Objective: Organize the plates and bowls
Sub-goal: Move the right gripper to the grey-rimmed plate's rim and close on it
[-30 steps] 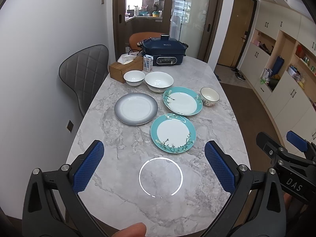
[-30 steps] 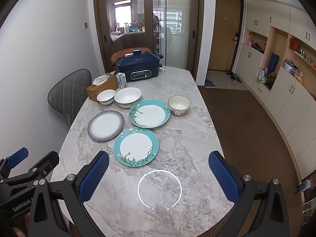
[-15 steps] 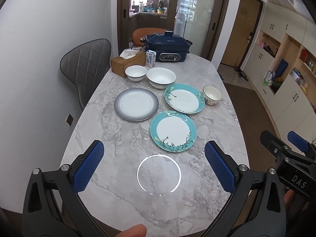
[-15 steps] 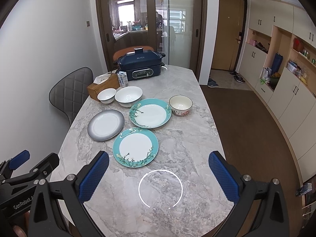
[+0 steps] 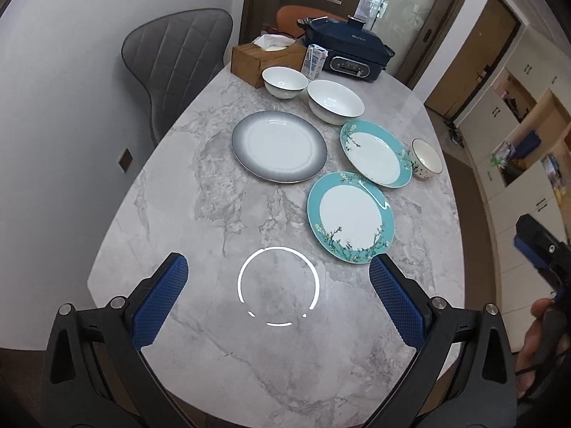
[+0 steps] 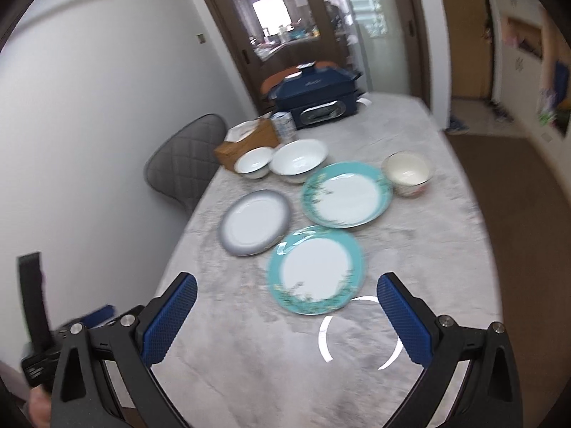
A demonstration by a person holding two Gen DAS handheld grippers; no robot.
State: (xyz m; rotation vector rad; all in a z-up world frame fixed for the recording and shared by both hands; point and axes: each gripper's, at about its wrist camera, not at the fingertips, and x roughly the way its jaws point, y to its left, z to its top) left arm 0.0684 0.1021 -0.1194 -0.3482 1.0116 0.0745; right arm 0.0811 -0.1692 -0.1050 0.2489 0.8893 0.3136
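Lying on the grey marble table, the round teal-rimmed floral plate sits just beyond the spread, empty blue-padded left gripper and right gripper; a second teal plate, grey-rimmed plate and three bowls lie farther off.
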